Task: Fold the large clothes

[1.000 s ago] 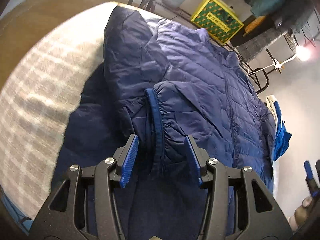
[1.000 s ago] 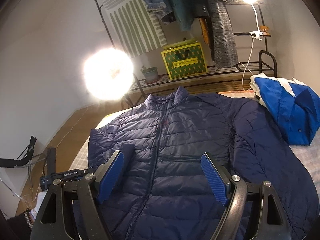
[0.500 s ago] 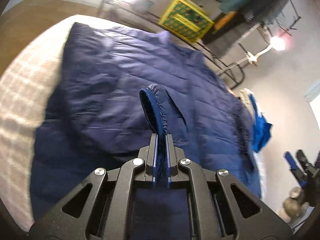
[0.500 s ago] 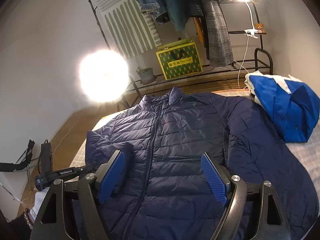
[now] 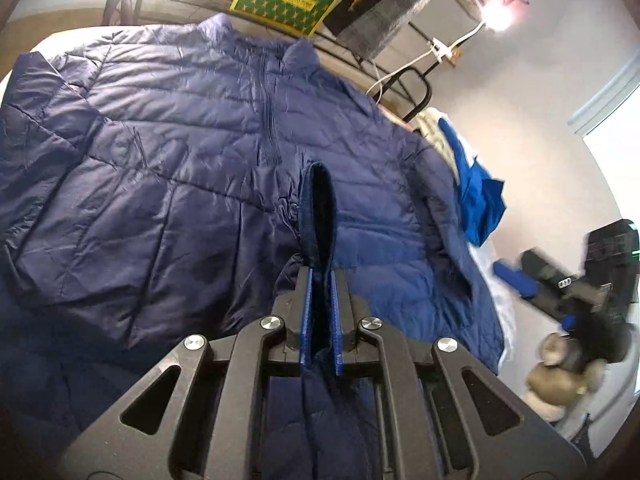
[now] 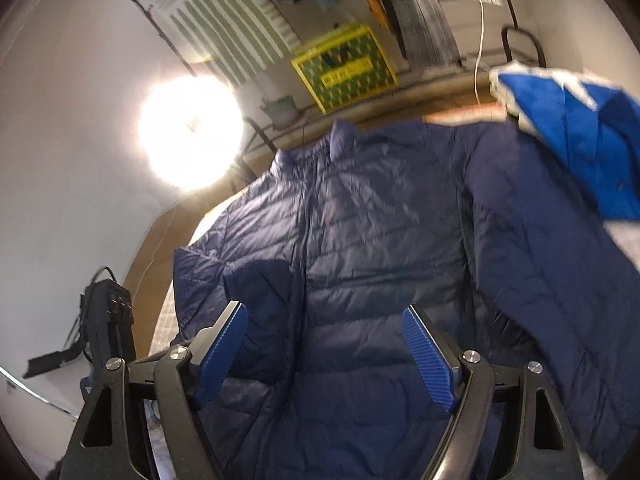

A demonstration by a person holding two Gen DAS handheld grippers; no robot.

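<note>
A navy quilted jacket [image 5: 168, 168] lies spread front-up on the bed, collar toward the far shelf. My left gripper [image 5: 320, 276] is shut on the jacket's left sleeve cuff [image 5: 318, 204], which stands up out of the pads and hangs over the jacket's front near the zipper. In the right wrist view the same jacket [image 6: 380, 216] fills the middle, its right sleeve [image 6: 560, 280] lying out flat to the right. My right gripper [image 6: 324, 344] hovers open above the lower front, nothing between its blue pads [image 6: 428, 356].
A folded blue and white garment [image 6: 580, 136] sits on the bed beside the jacket's right shoulder. Beyond the bed stand a yellow-green box [image 6: 344, 68] on a low rack, hanging clothes and a bright lamp [image 6: 190, 132]. Checked bedding [image 6: 164, 320] shows at the left edge.
My left gripper closed on the sleeve cuff, lifted it and carried it across over the jacket's front. My right gripper dipped and rolled slightly, still open.
</note>
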